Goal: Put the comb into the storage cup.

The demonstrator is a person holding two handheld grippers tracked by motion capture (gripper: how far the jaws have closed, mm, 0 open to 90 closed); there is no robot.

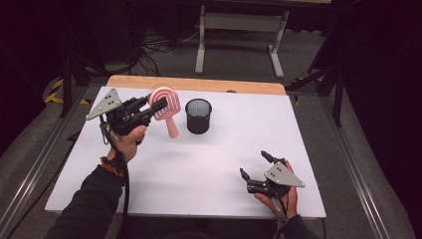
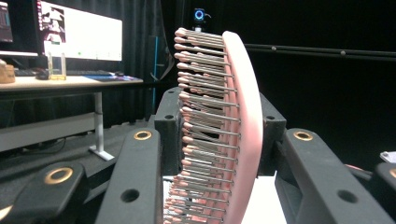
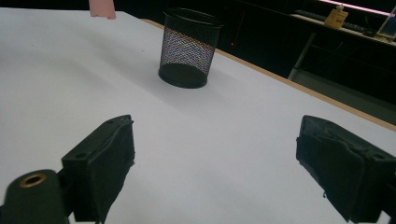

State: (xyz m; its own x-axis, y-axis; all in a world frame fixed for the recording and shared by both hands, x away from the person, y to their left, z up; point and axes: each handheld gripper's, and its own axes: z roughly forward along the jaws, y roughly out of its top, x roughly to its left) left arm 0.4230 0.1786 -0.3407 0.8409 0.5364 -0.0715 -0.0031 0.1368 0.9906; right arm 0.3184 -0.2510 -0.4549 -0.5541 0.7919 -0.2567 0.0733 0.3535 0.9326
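Note:
A pink hairbrush [image 1: 166,107] is held up off the white table, handle hanging down toward the mat. My left gripper [image 1: 155,105] is shut on its bristled head, which stands between the jaws in the left gripper view as the hairbrush [image 2: 219,135]. A black mesh cup [image 1: 198,116] stands upright just right of the brush; the right gripper view has the cup [image 3: 189,46] ahead, with the brush handle tip [image 3: 102,9] at the top edge. My right gripper [image 1: 254,166] rests near the table's front right, open, with nothing between its jaws.
The white mat [image 1: 209,159] covers a wooden table [image 1: 199,83]. A grey desk frame [image 1: 239,30] stands on the floor beyond. Cables trail across the floor at the back left. In the left gripper view a lit monitor [image 2: 79,32] sits on a side desk.

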